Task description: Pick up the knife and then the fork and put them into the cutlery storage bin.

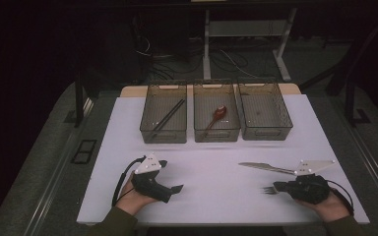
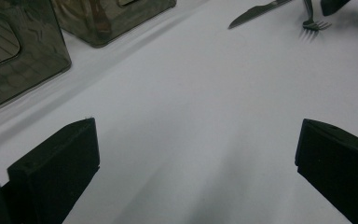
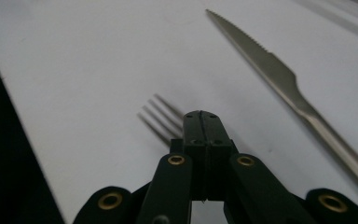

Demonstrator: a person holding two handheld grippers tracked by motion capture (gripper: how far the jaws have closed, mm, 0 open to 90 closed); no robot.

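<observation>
Table layout, from where I stand

Three bins stand in a row across the far part of the table (image 1: 128, 147): the left bin (image 1: 163, 112) has chopsticks (image 1: 167, 118) lying in it, the middle bin (image 1: 216, 111) has a spoon (image 1: 215, 116) in it, and the right bin (image 1: 265, 110) stands just beside that one. Near me, my left gripper (image 1: 178, 188) sits at the table's near left, well apart from the bins. My right gripper (image 1: 275, 187) is at the near right, clamped on a fork (image 3: 161, 116) whose tines stick out toward the middle. A knife (image 1: 266, 167) lies on the table just behind the fork, between it and the right bin.
</observation>
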